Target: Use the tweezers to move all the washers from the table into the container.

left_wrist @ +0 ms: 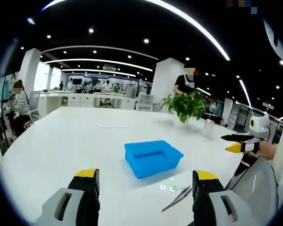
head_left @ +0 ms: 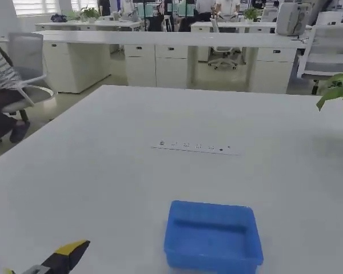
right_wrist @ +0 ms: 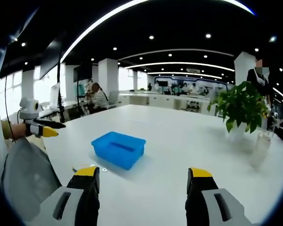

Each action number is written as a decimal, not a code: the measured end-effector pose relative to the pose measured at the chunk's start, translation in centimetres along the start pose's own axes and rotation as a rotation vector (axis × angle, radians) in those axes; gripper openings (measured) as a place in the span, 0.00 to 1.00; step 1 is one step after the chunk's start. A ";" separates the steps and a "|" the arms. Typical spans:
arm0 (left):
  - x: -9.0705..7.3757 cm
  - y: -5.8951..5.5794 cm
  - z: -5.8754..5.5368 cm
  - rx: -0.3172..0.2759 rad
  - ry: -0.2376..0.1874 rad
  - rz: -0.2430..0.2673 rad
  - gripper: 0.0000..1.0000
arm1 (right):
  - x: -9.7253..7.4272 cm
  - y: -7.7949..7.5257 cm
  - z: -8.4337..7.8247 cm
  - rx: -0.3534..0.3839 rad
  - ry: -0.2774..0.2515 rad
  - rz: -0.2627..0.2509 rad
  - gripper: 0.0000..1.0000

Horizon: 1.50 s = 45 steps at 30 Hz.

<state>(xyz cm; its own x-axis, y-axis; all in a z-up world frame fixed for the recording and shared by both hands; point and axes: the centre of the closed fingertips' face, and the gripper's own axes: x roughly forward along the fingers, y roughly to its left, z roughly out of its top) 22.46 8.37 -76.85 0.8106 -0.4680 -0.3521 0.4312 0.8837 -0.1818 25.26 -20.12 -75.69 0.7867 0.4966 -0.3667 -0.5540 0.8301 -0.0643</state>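
In the head view, a hand-held gripper (head_left: pixel 63 258) is cut off by the bottom-left corner. One yellow-tipped jaw is in sight, so neither its side nor its opening can be told. The blue container (head_left: pixel 212 235) sits on the white worktop (head_left: pixel 103 171) near the lower edge, its inside blurred.

In the left gripper view, the left hand-held gripper (left_wrist: pixel 146 175) is held low over the worktop, jaws wide apart and empty. The washers (left_wrist: pixel 172 188) lie on the worktop just in front of the container, too tiny to count. The tweezers (left_wrist: pixel 178 197) lie just beside them, one end hidden behind a jaw. The right hand-held gripper (left_wrist: pixel 239 142) enters side-on from the right, raised above the worktop.

In the right gripper view, the right hand-held gripper points across the worktop toward the container, jaws wide apart and empty. The washers are faint specks beside one jaw tip.
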 end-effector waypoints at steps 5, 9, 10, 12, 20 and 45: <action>0.3 -1.4 -2.6 0.111 0.182 -0.104 0.63 | 0.6 2.0 -0.8 -0.085 0.102 0.069 0.69; 0.7 -2.8 -4.2 0.118 0.289 -0.218 0.50 | 1.7 4.0 -0.3 -0.078 0.109 0.159 0.60; 0.9 -3.0 -4.6 0.119 0.309 -0.233 0.48 | 1.9 4.3 -0.1 -0.073 0.105 0.174 0.58; 1.2 -3.2 -5.6 0.138 0.362 -0.270 0.43 | 2.5 5.2 0.0 -0.074 0.098 0.201 0.52; 2.8 -4.2 -8.5 0.298 0.523 -0.388 0.23 | 3.5 8.7 -0.8 -0.099 0.140 0.298 0.43; 5.0 -4.5 -11.4 0.762 0.737 -0.501 0.00 | 4.4 11.7 -3.1 -0.245 0.244 0.387 0.31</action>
<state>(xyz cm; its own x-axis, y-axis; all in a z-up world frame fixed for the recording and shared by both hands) 20.07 2.08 -88.28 0.1650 -0.4258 -0.8896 0.9657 0.2533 0.0579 21.37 -9.01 -80.89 0.4411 0.6576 -0.6107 -0.8625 0.4988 -0.0857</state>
